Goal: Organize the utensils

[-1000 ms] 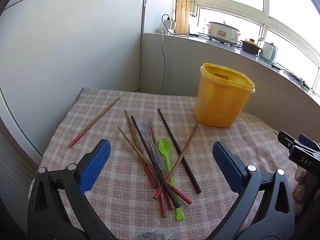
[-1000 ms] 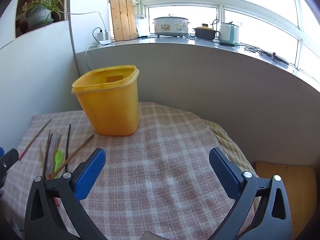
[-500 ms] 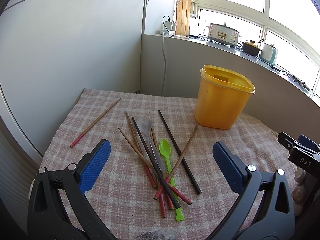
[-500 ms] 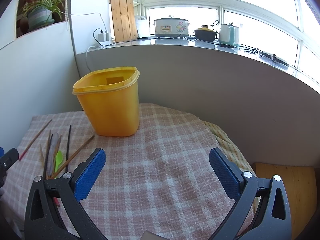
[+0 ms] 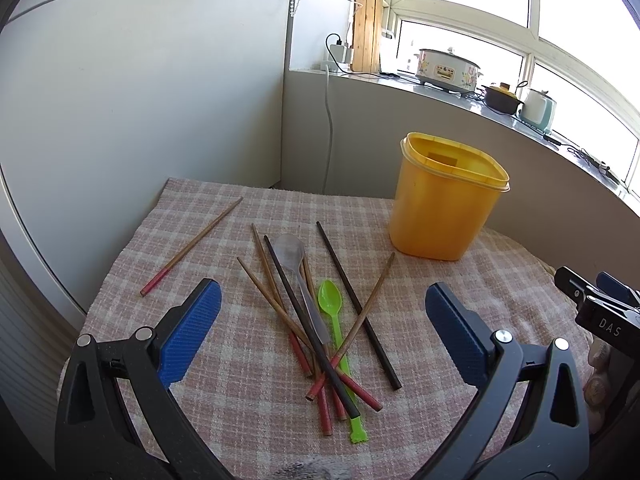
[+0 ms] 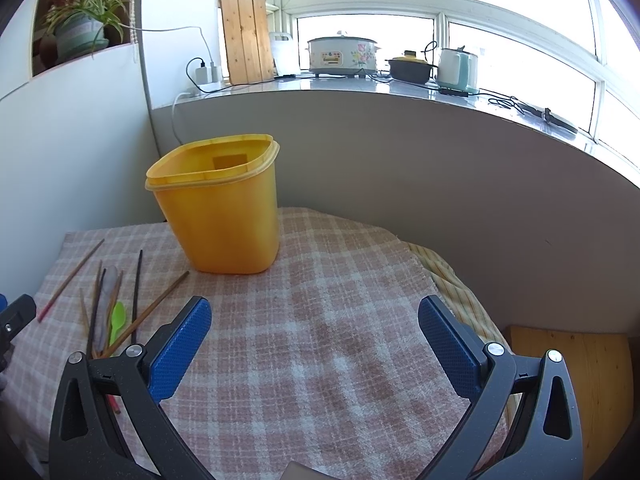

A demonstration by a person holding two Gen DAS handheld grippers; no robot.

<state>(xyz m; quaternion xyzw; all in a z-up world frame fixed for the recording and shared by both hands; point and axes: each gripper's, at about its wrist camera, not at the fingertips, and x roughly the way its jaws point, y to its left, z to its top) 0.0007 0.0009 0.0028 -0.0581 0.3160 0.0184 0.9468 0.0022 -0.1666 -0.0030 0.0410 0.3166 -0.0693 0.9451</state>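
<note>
left claw (image 5: 322,328) agape | right claw (image 6: 316,338) agape, housing (image 5: 608,320) reads "DAS" | both empty

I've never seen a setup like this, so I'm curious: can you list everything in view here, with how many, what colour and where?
Container: one, yellow, open top, upright at the back of the cloth.
Green spoon: one, bright green, in the pile.
Clear spoon: one, translucent, in the pile.
Chopsticks: several, brown with red ends and two black, crossed in the pile.
Lone chopstick: one, brown with a red end, apart to the pile's left.
Cloth: one, pink-and-white check, covering the table.
Sill: cooker, dark pot, kettle, wooden board.
Plant: one, green, upper shelf.
Left claw: black, blue pads, open over the pile.
Right claw: same, open over bare cloth.
</note>
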